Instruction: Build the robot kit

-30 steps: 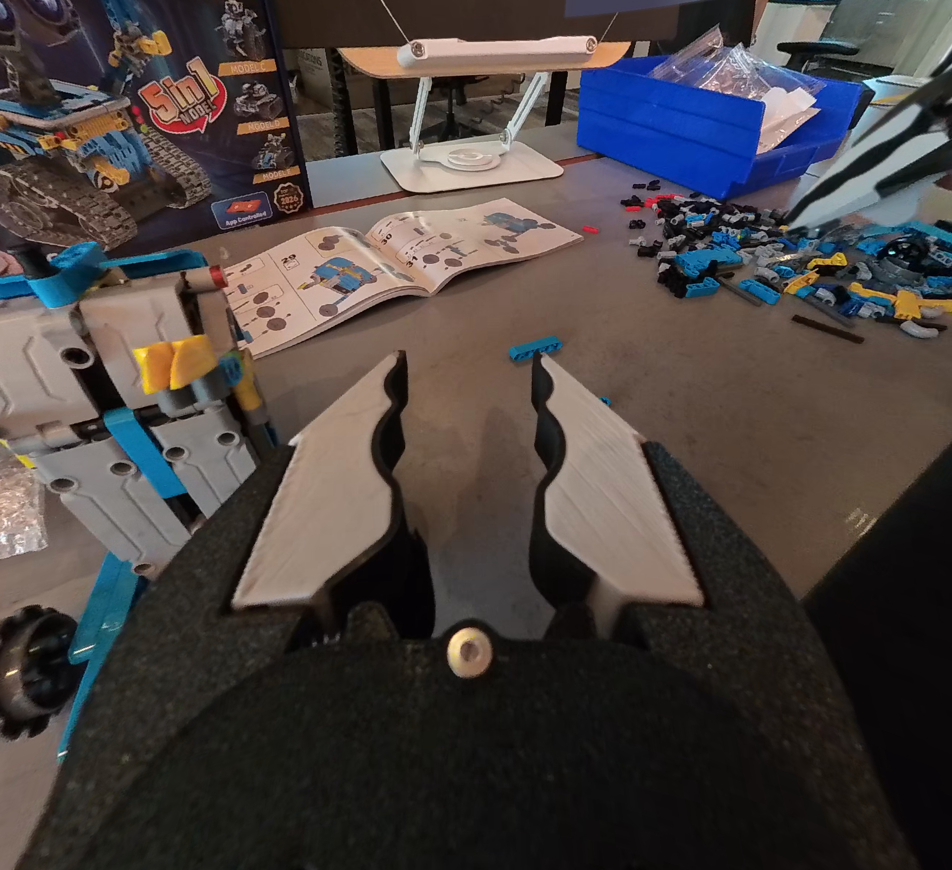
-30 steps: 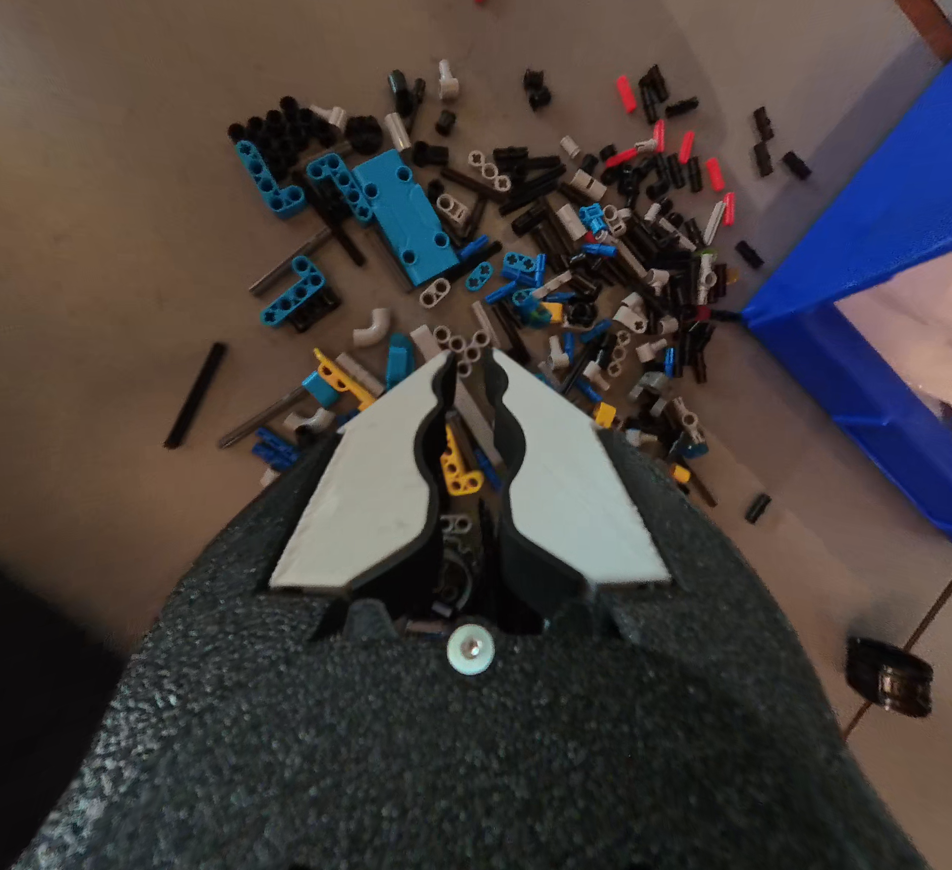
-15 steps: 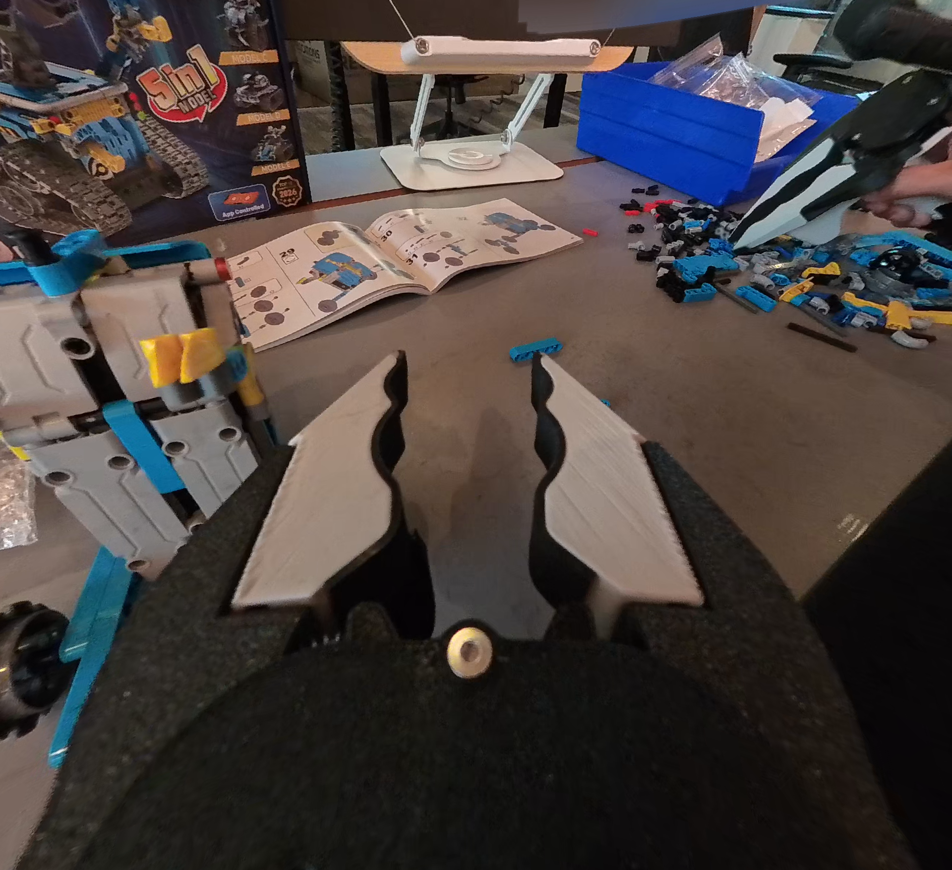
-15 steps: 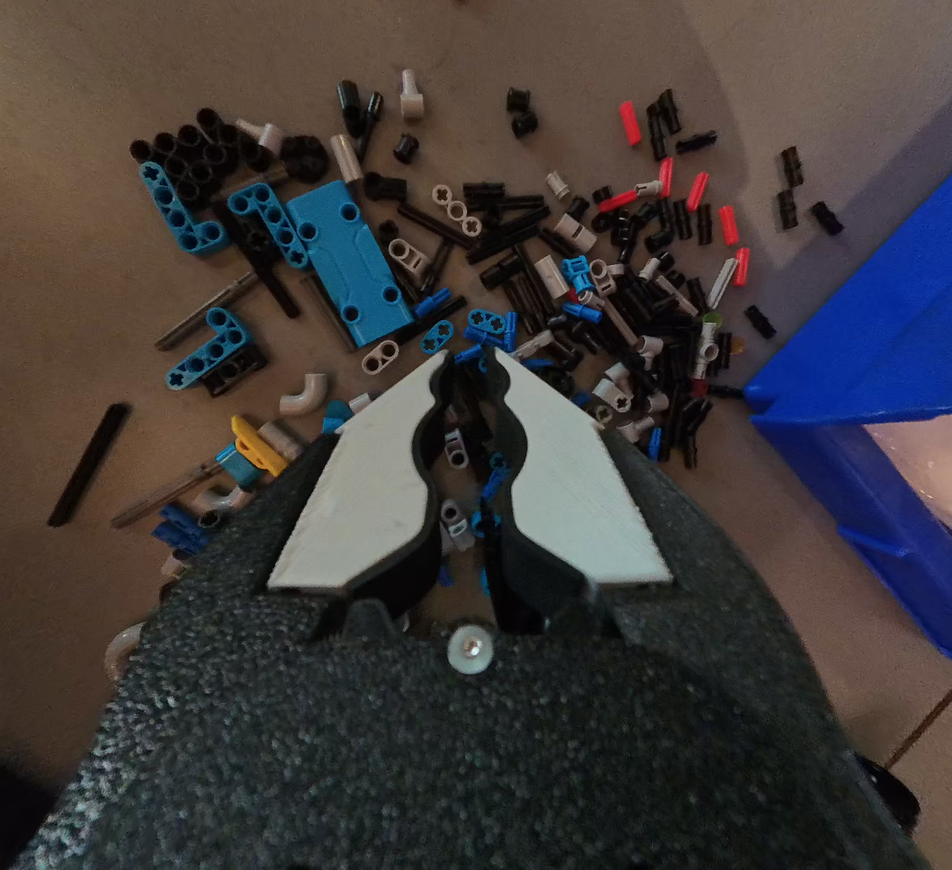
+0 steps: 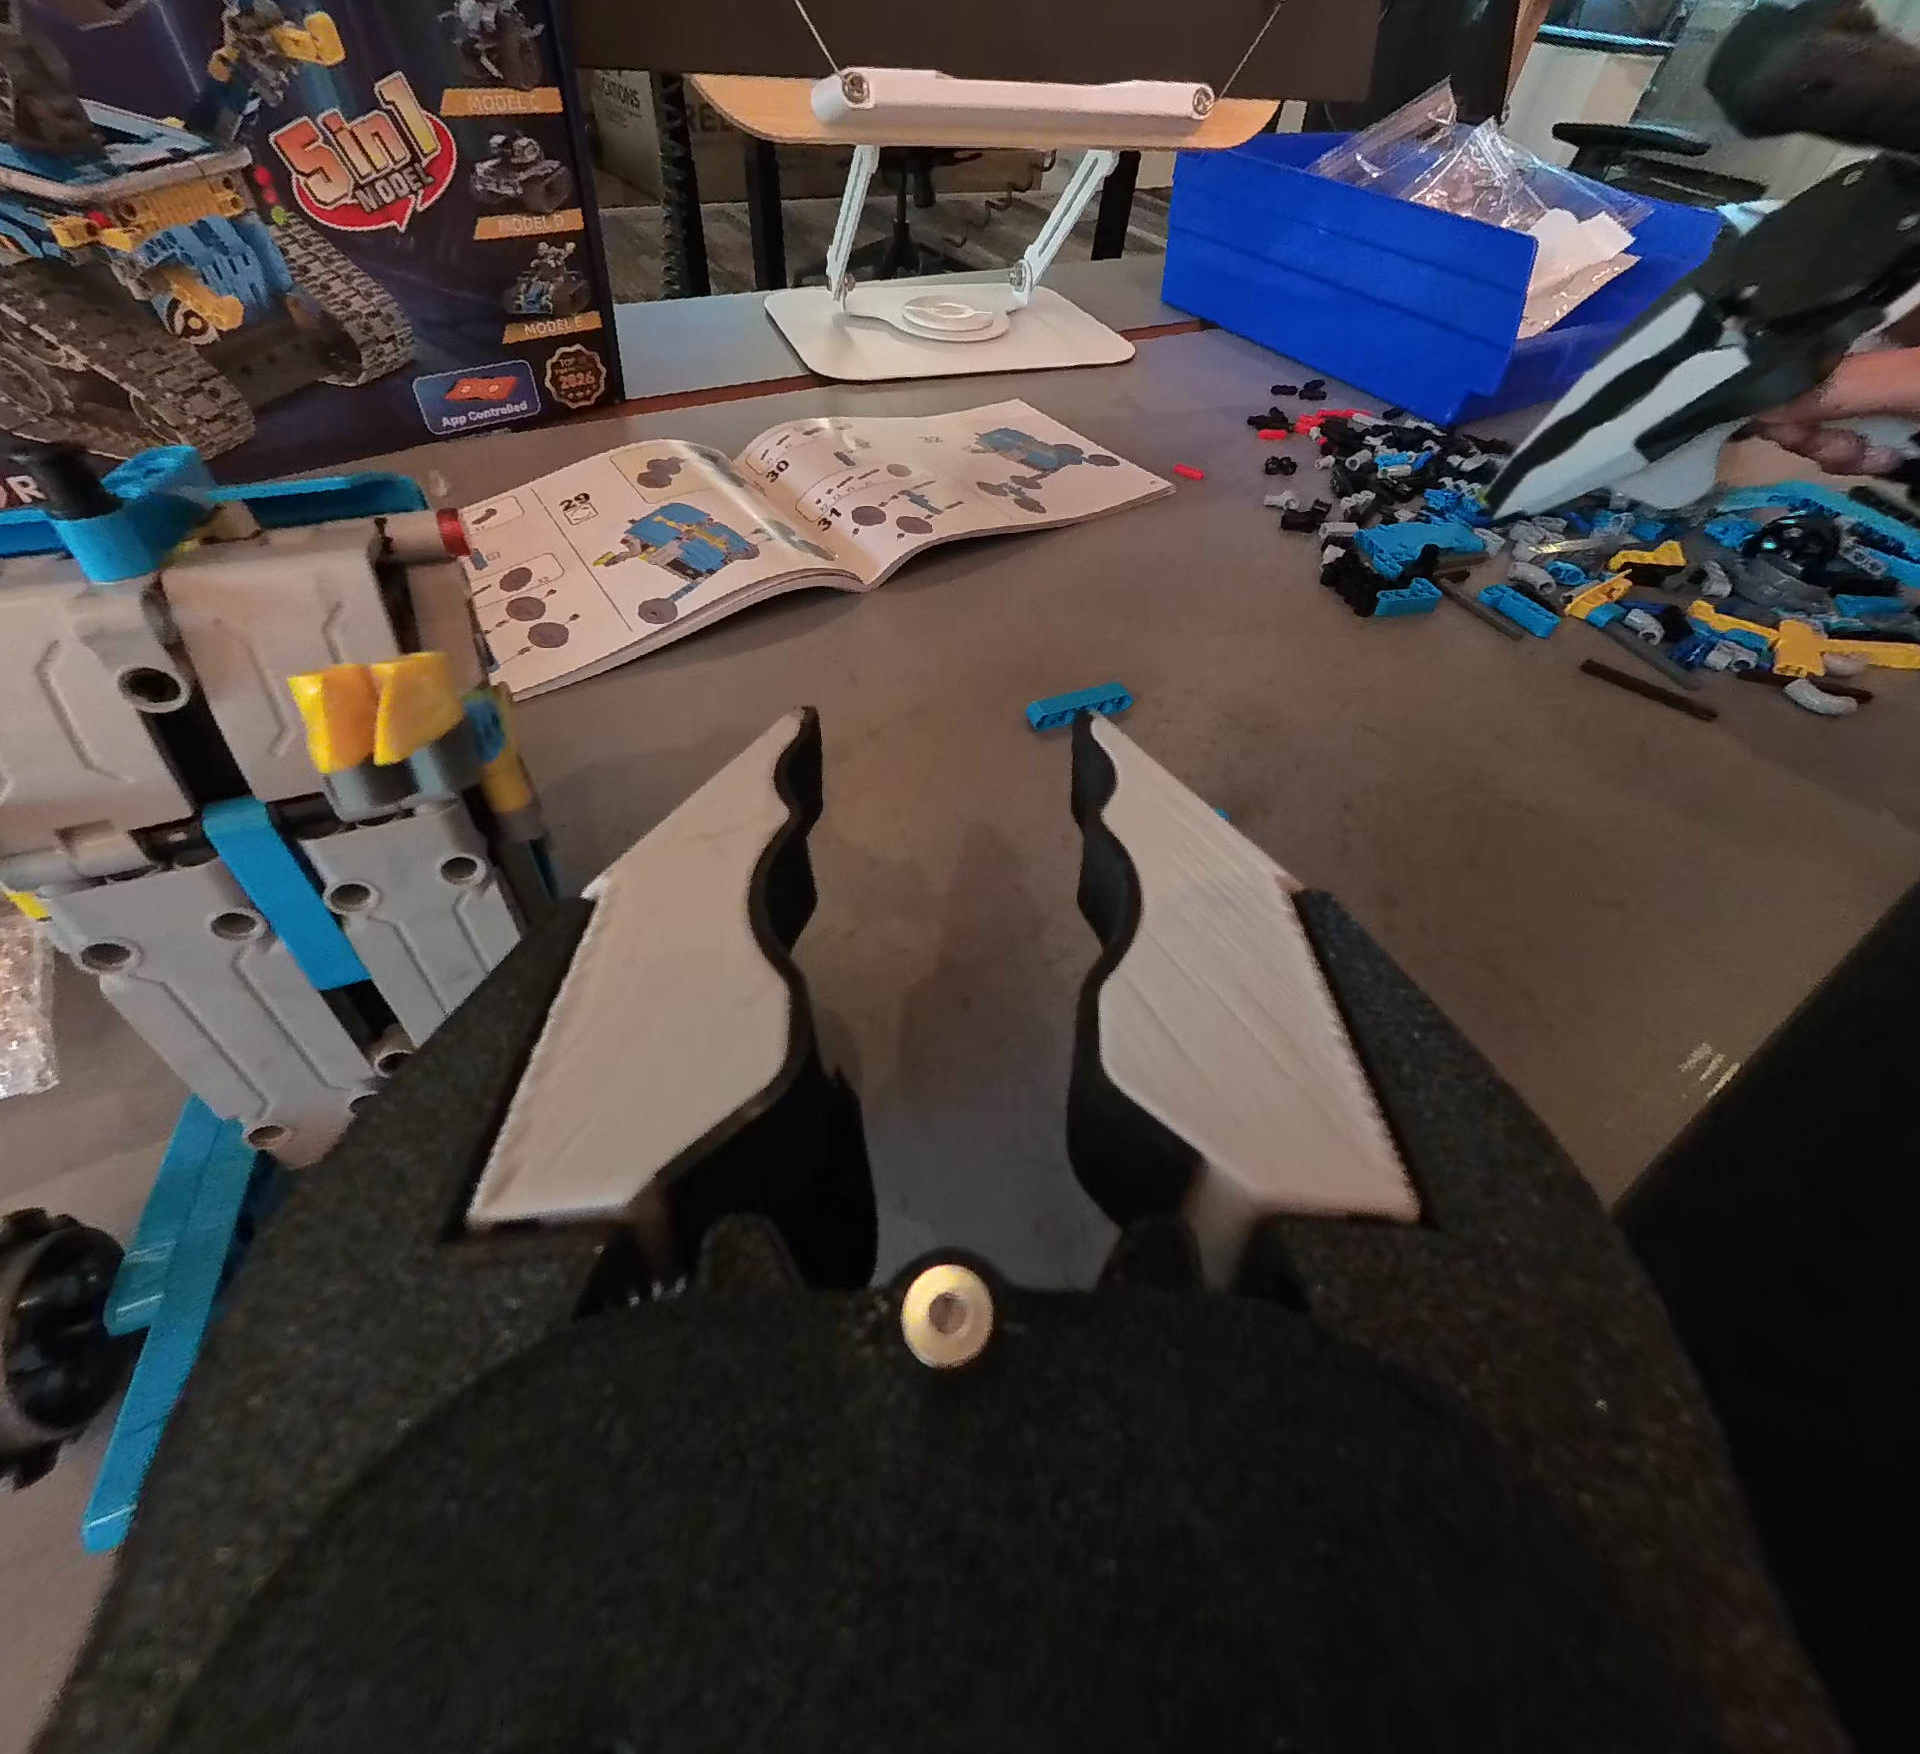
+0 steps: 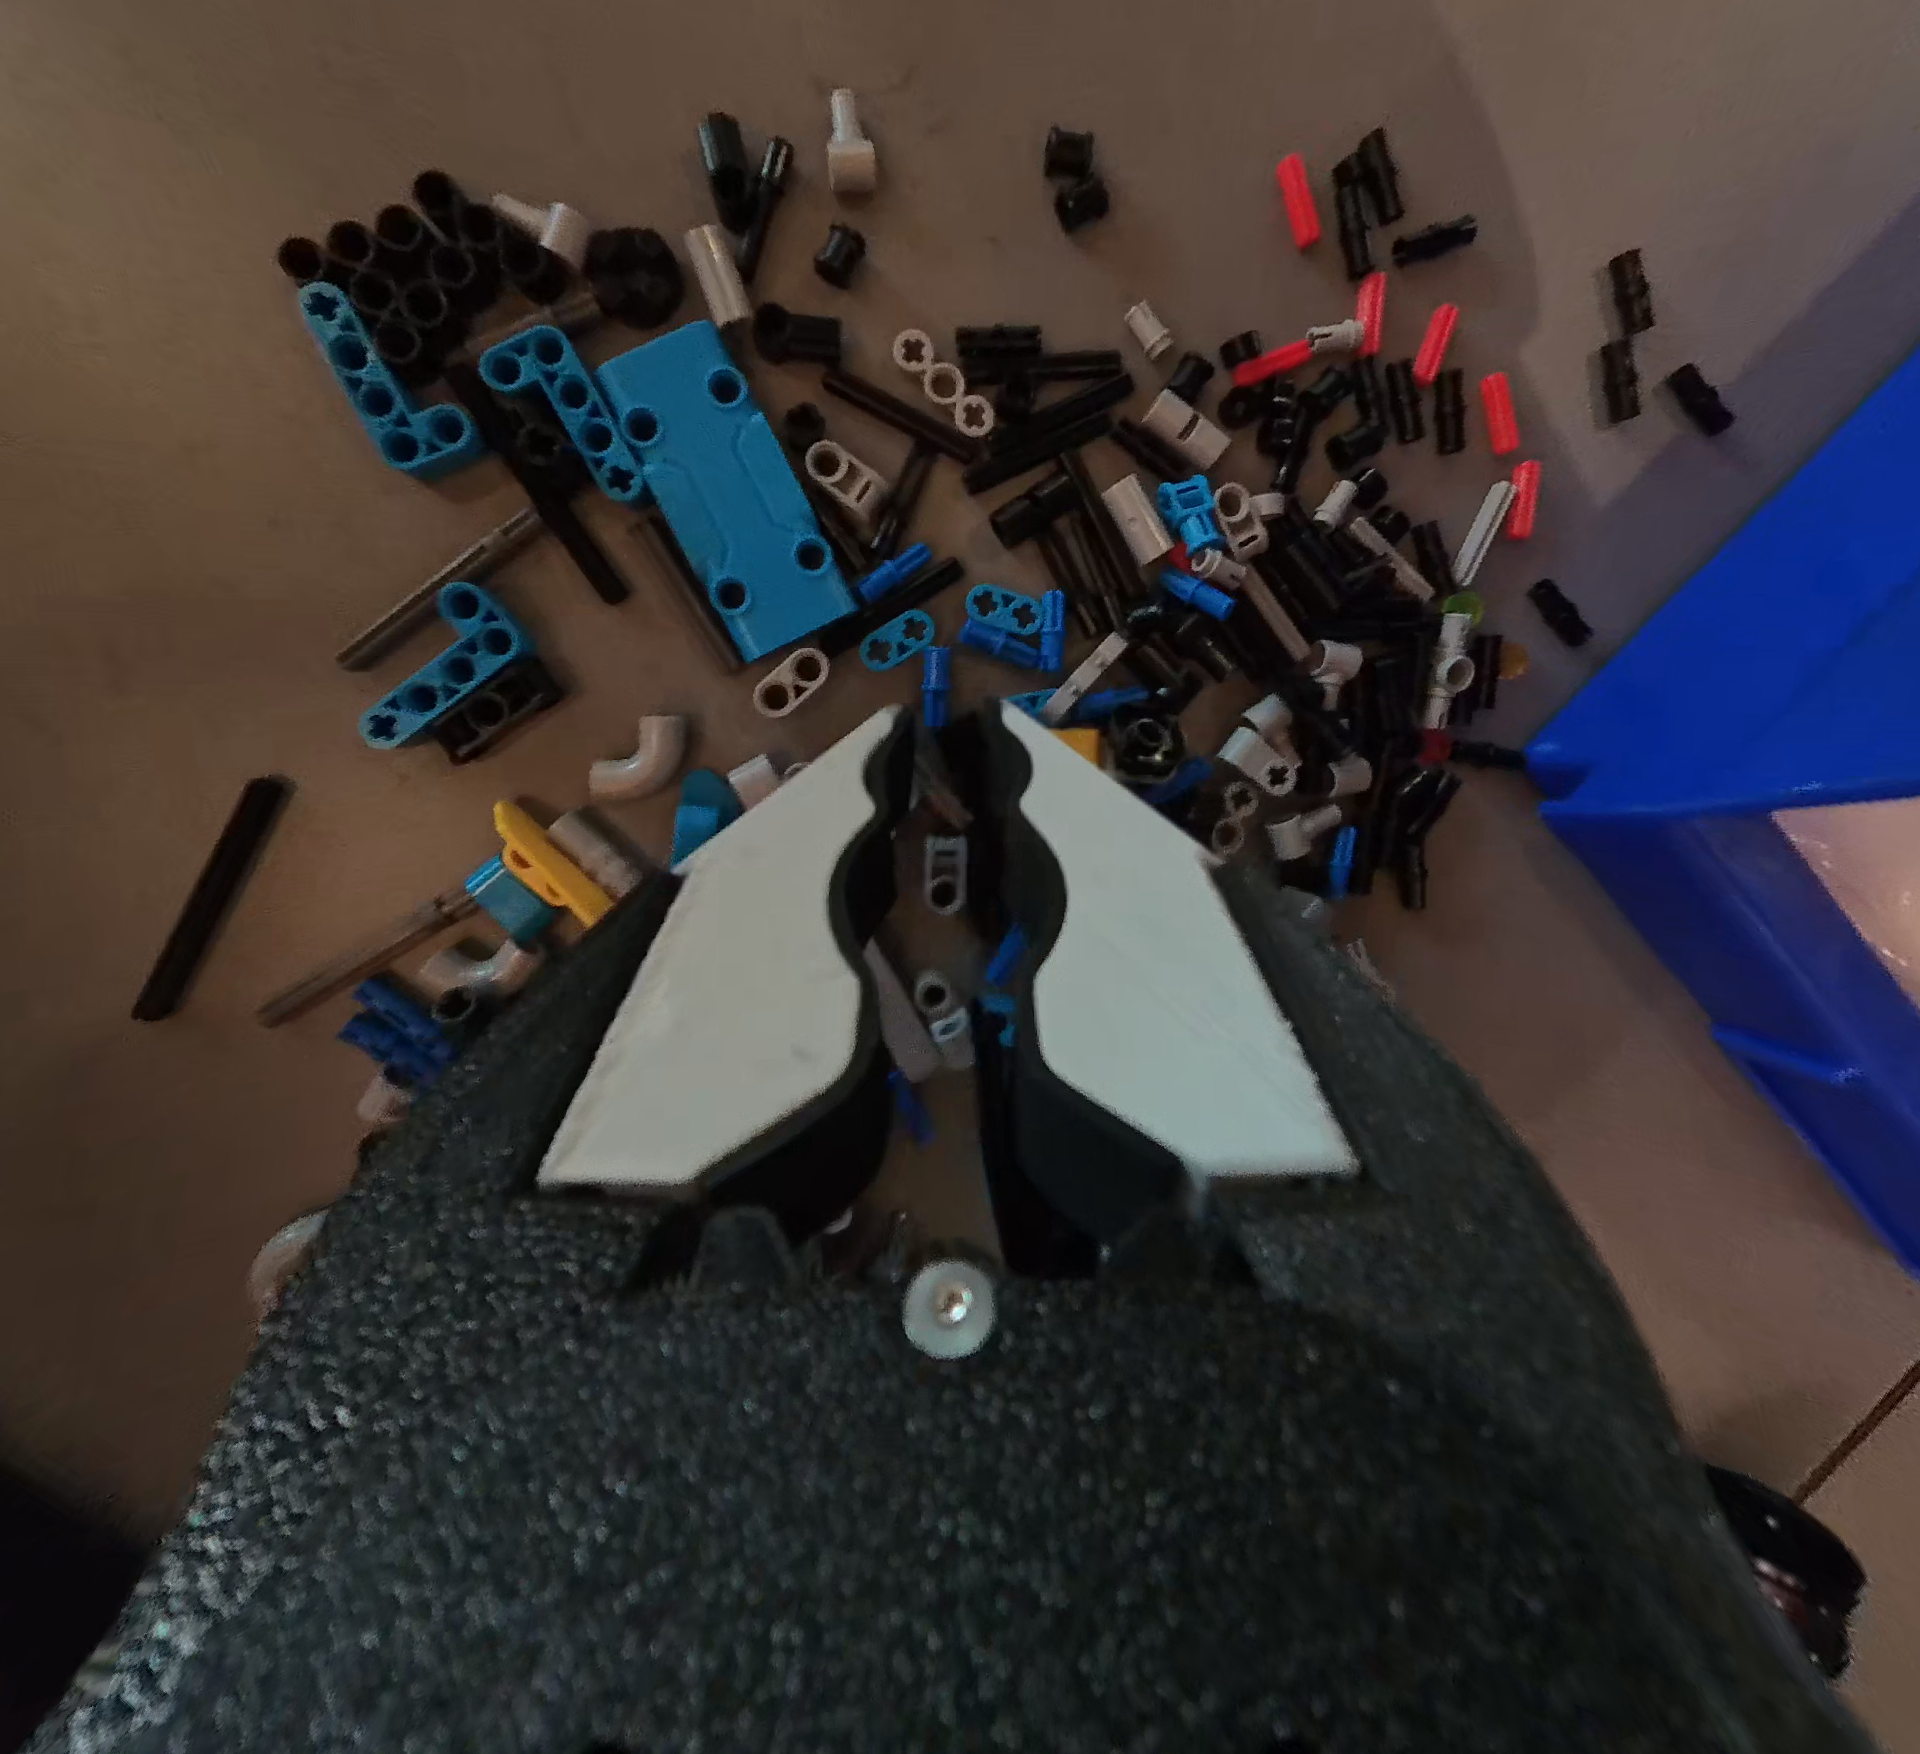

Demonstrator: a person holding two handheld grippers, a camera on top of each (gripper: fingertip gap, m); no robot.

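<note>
My left gripper [image 5: 943, 728] is open and empty, low over the grey table [image 5: 1351, 873]. A partly built grey and blue model [image 5: 239, 831] stands just left of it. A small blue beam [image 5: 1077, 704] lies just beyond its right fingertip. My right gripper [image 6: 951, 717] hovers over a pile of small black, blue, grey and red parts [image 6: 1091, 509]. Its jaws stand a narrow gap apart with nothing held; loose grey connectors [image 6: 943, 868] on the table show through the gap. A blue pin [image 6: 935, 686] lies at its tips. The right gripper also shows in the left wrist view [image 5: 1507, 499], tips down at the pile [image 5: 1558, 561].
An open instruction booklet [image 5: 810, 520] lies mid-table, with a printed kit box [image 5: 260, 146] behind the model and a white stand [image 5: 956, 322] at the back. A blue bin [image 5: 1382, 281] holding plastic bags borders the pile [image 6: 1766, 717]. A flat blue plate [image 6: 727, 489] and blue L-beams [image 6: 379, 385] lie at the pile's left. The left gripper's tips are roughly 40 centimetres from the right gripper's. Between my right fingertips and the flat blue plate [image 6: 727, 489] there is roughly 5 centimetres. It is also in sight in the left wrist view [image 5: 1418, 536].
My right gripper has moved forward over the pile toward its far side, keeping the same narrow gap. My left gripper has stayed almost still and open.
</note>
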